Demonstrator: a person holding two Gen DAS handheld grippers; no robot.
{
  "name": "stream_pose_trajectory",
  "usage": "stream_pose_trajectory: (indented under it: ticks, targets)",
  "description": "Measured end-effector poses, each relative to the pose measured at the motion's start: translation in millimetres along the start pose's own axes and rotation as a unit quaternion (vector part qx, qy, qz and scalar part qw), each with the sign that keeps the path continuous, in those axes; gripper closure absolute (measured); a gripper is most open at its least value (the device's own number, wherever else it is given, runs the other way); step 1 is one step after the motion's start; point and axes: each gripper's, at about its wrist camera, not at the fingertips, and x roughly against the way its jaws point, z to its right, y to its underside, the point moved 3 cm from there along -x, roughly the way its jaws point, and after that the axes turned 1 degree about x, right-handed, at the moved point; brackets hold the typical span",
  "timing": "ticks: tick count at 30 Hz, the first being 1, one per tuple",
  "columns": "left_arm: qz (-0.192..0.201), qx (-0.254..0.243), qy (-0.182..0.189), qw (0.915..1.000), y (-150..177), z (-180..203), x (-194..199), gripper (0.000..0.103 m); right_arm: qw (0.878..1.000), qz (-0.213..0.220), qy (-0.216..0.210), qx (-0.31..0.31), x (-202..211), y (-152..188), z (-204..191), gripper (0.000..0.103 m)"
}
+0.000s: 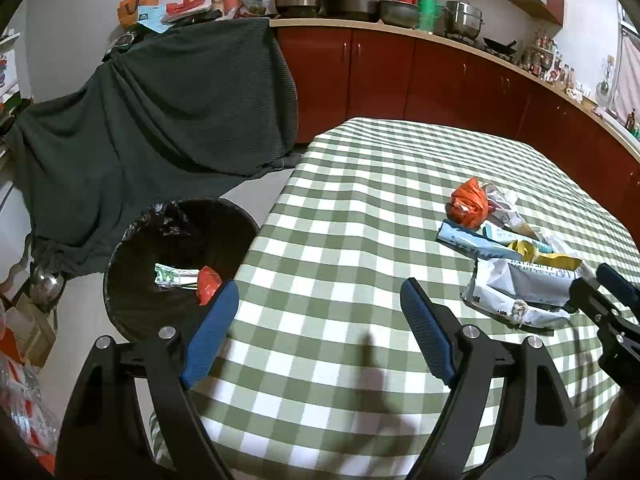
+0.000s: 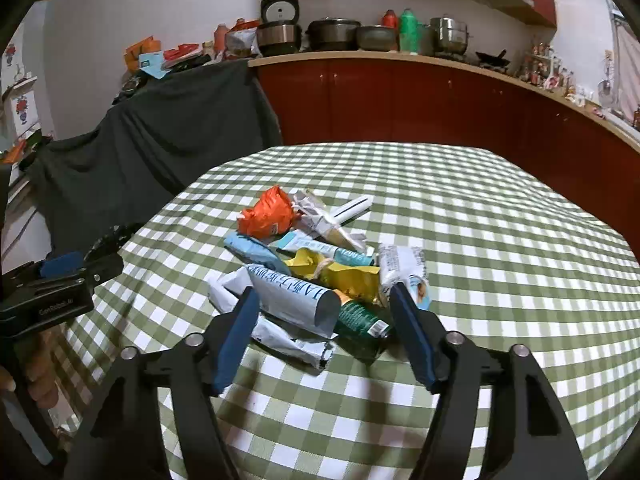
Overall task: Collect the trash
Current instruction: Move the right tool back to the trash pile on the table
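A pile of trash [image 2: 316,256] lies on the checked table: an orange bag [image 2: 266,214], a light blue wrapper [image 2: 256,252], a yellow wrapper [image 2: 344,276], a grey-white pouch [image 2: 292,300] and a dark green packet [image 2: 360,320]. My right gripper [image 2: 323,289] is open at the pile's near side, with the grey-white pouch and green packet between its fingers; no pad visibly presses. My left gripper [image 1: 318,284] is open and empty over the table's left edge. Beside that edge stands a black-lined bin [image 1: 120,264], holding a green-white wrapper [image 1: 172,276] and a red bag [image 1: 208,280].
A dark cloth [image 1: 160,120] drapes over furniture behind the bin. Red cabinets [image 1: 400,76] with pots on the counter run along the back wall. Boxes and a metal kettle [image 1: 46,286] crowd the floor left of the bin. A hand [image 2: 36,368] holds the left gripper.
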Motion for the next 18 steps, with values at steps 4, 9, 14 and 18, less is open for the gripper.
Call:
stream_pose_trajectory:
  ticks: [4, 9, 14, 18]
  targets:
    - [-0.005, 0.006, -0.007, 0.9999, 0, -3, -3, 0.022, 1.000, -0.006, -0.007, 0.008, -9, 0, 0, 0.042]
    - [-0.006, 0.014, -0.017, 0.9997, -1, -14, -4, 0.022, 1.000, -0.016, -0.014, 0.011, -20, -2, -3, 0.046]
    - [-0.012, 0.025, -0.020, 0.9994, 1, -25, -8, 0.022, 0.999, -0.030, -0.022, 0.017, -26, -1, -8, 0.056]
    - [-0.013, 0.030, -0.021, 0.9992, 2, -32, -9, 0.022, 0.999, -0.035, -0.025, 0.029, -26, 2, -16, 0.064]
